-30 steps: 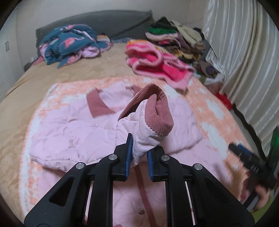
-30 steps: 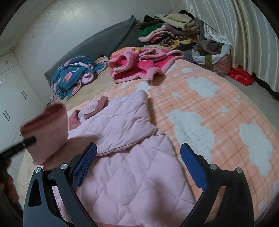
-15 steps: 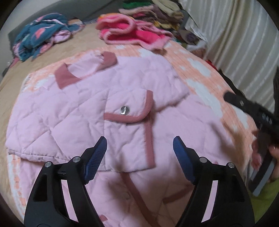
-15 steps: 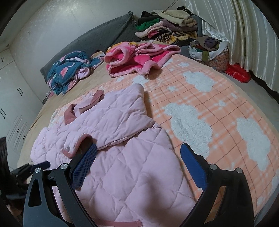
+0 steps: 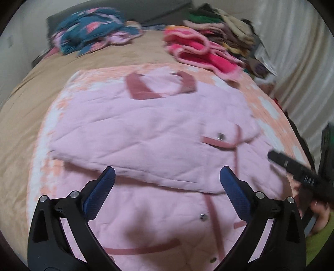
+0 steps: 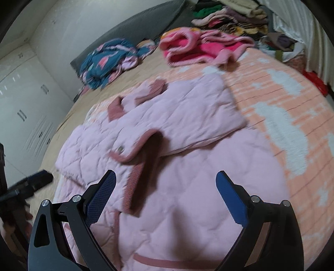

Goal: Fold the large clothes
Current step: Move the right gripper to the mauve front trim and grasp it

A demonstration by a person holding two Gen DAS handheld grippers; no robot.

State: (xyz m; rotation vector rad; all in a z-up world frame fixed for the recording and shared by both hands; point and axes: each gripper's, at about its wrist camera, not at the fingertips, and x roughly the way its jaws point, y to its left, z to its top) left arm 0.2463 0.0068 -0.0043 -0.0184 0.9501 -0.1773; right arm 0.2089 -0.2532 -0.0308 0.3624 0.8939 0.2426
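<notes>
A large pale pink quilted coat (image 5: 150, 133) with dusty-rose trim lies flat on the bed, both sleeves folded across its front. It also shows in the right wrist view (image 6: 187, 158). The left sleeve's cuff (image 5: 225, 139) with a snap lies over the chest. My left gripper (image 5: 167, 187) is open and empty above the coat's lower half. My right gripper (image 6: 165, 191) is open and empty above the coat's hem side, and shows at the right of the left wrist view (image 5: 296, 168).
The coat lies on an orange plaid blanket with white clouds (image 6: 288, 116) over a tan bed. A bright pink fleece garment (image 6: 194, 48), a blue patterned garment (image 6: 108, 60) and a stack of folded clothes (image 6: 229, 16) sit at the bed's far end. Curtains (image 5: 302, 62) hang right.
My left gripper let go of the sleeve cuff, which now lies flat on the coat's chest, opened wide and shifted left. My right gripper moved in closer over the coat.
</notes>
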